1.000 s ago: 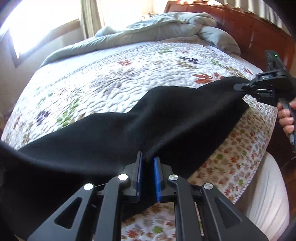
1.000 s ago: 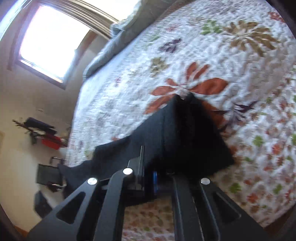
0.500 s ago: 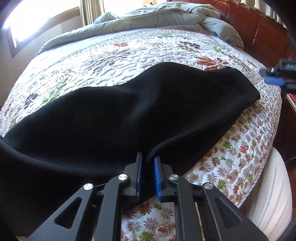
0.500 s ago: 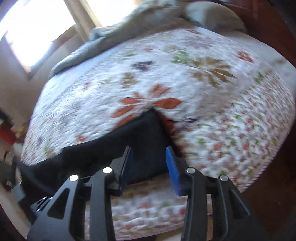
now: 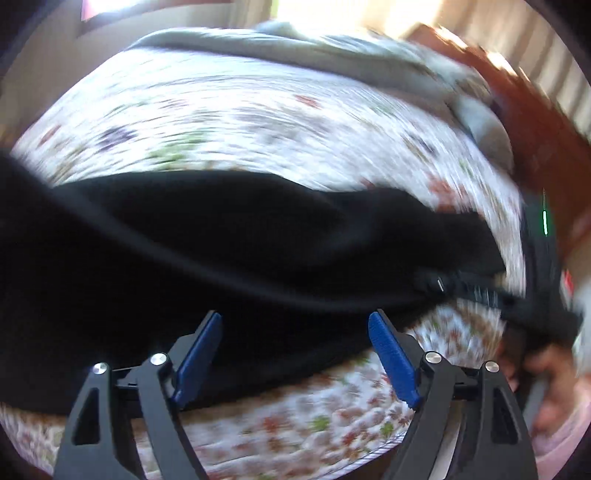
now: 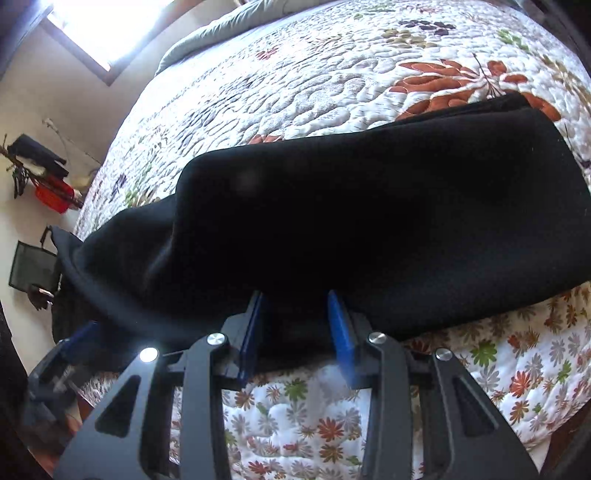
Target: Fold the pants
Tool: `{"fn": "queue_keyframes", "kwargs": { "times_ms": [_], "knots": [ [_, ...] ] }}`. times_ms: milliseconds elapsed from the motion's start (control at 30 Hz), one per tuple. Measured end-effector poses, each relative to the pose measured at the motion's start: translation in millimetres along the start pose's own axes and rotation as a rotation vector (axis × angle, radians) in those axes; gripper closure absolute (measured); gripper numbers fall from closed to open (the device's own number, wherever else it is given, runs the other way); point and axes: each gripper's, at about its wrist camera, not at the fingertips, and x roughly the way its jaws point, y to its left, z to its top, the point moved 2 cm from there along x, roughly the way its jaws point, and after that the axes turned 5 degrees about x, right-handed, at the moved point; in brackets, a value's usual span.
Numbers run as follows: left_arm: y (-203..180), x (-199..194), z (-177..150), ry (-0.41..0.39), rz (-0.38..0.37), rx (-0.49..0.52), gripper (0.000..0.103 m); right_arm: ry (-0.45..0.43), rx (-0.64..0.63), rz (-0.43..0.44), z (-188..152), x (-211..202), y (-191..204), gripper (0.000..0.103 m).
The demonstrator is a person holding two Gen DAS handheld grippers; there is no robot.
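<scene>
The black pants [image 6: 369,221] lie lengthwise along the near edge of the floral quilt [image 6: 314,81]; they also show in the blurred left wrist view [image 5: 221,251]. My left gripper [image 5: 295,325] is open wide, its blue pads on either side of the pants' near edge, holding nothing. My right gripper [image 6: 295,306] is partly open with the pants' near edge between its blue pads. The right gripper's body also shows in the left wrist view [image 5: 543,280] at the far right, by the pants' end.
A grey duvet [image 5: 332,51] is bunched at the far side of the bed, against a wooden headboard [image 5: 535,122]. The quilt edge drops off just in front of both grippers. A bright window [image 6: 96,26] and wall clutter sit to the left.
My left gripper has opened and let go of the pants. My right gripper, open half a second ago, has moved in over the pants' near edge. The pants now lie flat on the quilt.
</scene>
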Motion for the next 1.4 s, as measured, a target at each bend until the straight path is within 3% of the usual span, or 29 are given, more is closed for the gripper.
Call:
{"fn": "queue_keyframes", "kwargs": {
  "times_ms": [133,367,467,533,567,667,767,867,933,1033,1133,1267,1400],
  "knots": [
    [62,-9,23,0.032,0.016,-0.215,0.021,-0.027,-0.033,-0.027,-7,-1,5,0.067],
    [106,14,51,0.141,0.042,-0.337,0.024,-0.026,-0.001,0.019,-9,1,-4,0.069],
    [118,23,47,0.181,0.023,-0.377,0.074,-0.021,0.001,0.027,-8,1,-7,0.070],
    [124,23,38,0.175,0.000,-0.408,0.089,-0.020,-0.001,0.029,-11,1,-7,0.070],
    [125,22,34,0.163,-0.008,-0.410,0.092,-0.019,0.001,0.032,-10,0,-9,0.070],
    [119,1,20,0.061,-0.002,-0.400,0.093,-0.014,0.004,0.044,-9,-3,-14,0.070],
    [97,-32,-9,-0.101,0.075,-0.343,0.093,-0.005,0.004,0.042,-7,-11,-31,0.073],
    [76,-39,-46,-0.185,0.140,-0.316,0.093,0.005,0.008,0.034,-4,-14,-34,0.074],
    [67,-29,-67,-0.203,0.177,-0.287,0.093,0.006,-0.017,-0.001,-2,-15,-28,0.074],
    [72,-14,-81,-0.201,0.166,-0.317,0.093,-0.017,-0.080,-0.090,-3,-22,-7,0.069],
    [74,-10,-76,-0.201,0.158,-0.317,0.093,-0.023,-0.147,-0.005,-12,-29,29,0.069],
    [76,-7,-76,-0.195,0.147,-0.326,0.093,0.107,-0.252,0.176,-33,-12,88,0.068],
    [81,-8,-76,-0.186,0.137,-0.315,0.092,0.156,-0.349,0.092,-50,23,117,0.067]
  ]
}}
